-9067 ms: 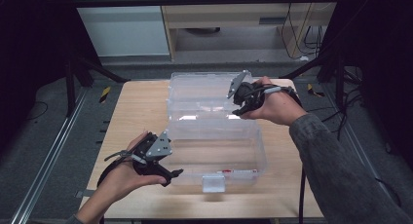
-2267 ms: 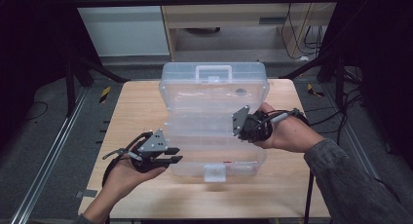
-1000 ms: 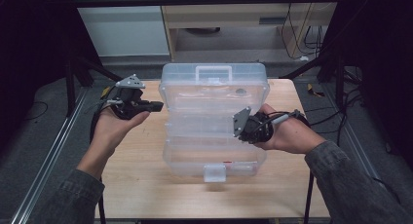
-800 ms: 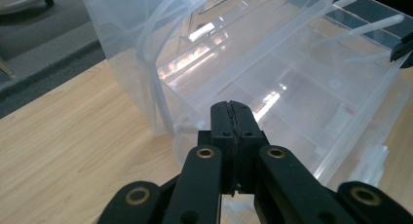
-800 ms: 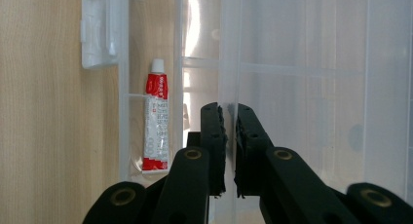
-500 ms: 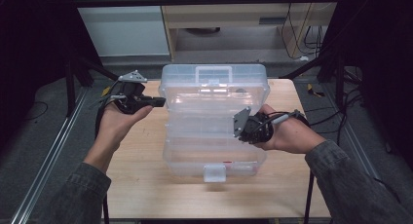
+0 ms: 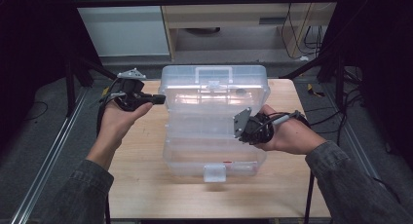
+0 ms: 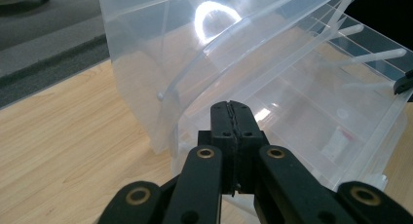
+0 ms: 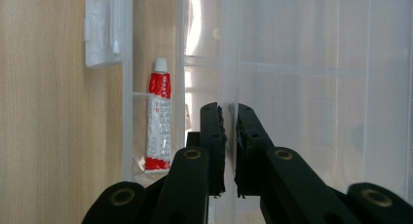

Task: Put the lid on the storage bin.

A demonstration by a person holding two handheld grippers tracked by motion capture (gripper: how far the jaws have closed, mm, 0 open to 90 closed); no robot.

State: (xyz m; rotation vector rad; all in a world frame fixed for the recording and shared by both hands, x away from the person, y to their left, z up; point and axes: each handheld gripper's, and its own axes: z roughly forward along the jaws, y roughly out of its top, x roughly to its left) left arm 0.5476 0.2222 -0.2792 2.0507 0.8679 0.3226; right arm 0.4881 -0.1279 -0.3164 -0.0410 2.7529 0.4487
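Note:
A clear plastic organiser box (image 7: 214,156) lies on the wooden table (image 7: 146,185). Its lid (image 7: 214,95) stands half raised, with the handle (image 7: 214,75) uppermost. My right gripper (image 7: 241,134) is shut on the lid's right edge; in the right gripper view the clear wall (image 9: 341,112) runs between the pads of the right gripper (image 9: 228,112). My left gripper (image 7: 159,98) is shut on nothing, its tips right at the lid's left edge. In the left gripper view, the left gripper (image 8: 233,109) points at the lid (image 8: 204,63). A red and white tube (image 9: 158,121) lies in a front compartment.
The box's white latch (image 7: 214,173) hangs over the front, near the table's near edge. A metal rail (image 7: 53,156) runs along the floor left of the table. Cables (image 7: 302,117) trail from the right hand, and a cabinet (image 7: 219,19) stands behind the table.
The lid, once laid open at the back, has swung up. My left hand went from the table's near left to the lid's left edge and has barely moved in the last second.

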